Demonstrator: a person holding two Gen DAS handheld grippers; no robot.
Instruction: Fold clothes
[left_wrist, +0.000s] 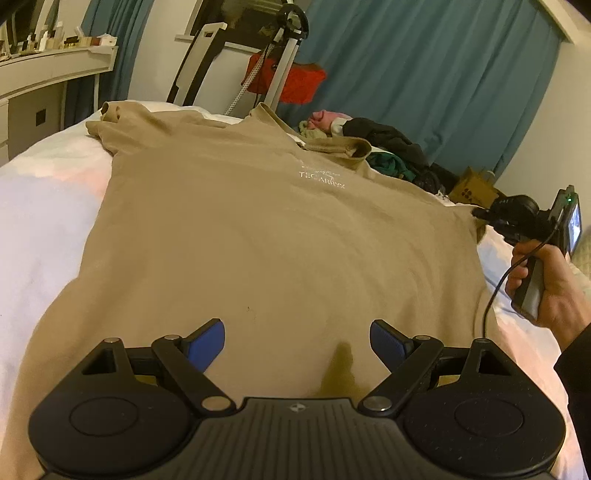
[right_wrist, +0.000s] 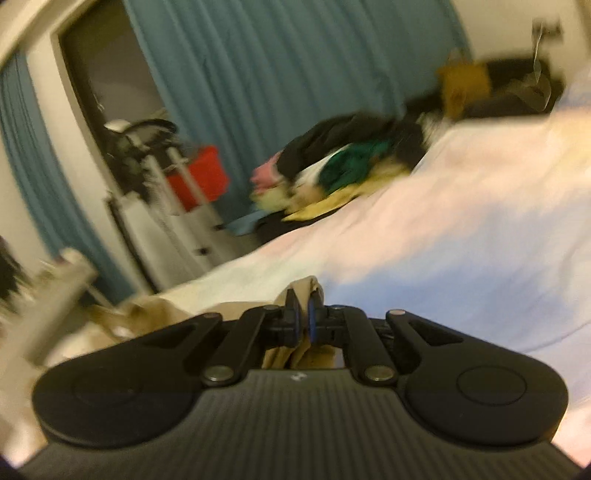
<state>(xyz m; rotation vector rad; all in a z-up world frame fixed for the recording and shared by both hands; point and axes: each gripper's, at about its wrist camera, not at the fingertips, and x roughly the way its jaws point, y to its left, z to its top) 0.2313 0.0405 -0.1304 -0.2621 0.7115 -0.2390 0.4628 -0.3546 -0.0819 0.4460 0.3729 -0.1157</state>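
Right tool (right_wrist: 302, 320) pinches blurred tan shirt (left_wrist: 258, 236) edge; left tool (left_wrist: 297, 341) gapes wide above it.

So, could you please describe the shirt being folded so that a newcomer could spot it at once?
On the white bed, the tan T-shirt lies spread flat, apart from the heap of clothes by the blue curtain. It alone carries small white lettering on its chest.

Black left gripper (left_wrist: 297, 341) with blue pads (left_wrist: 207, 341), silver screws.
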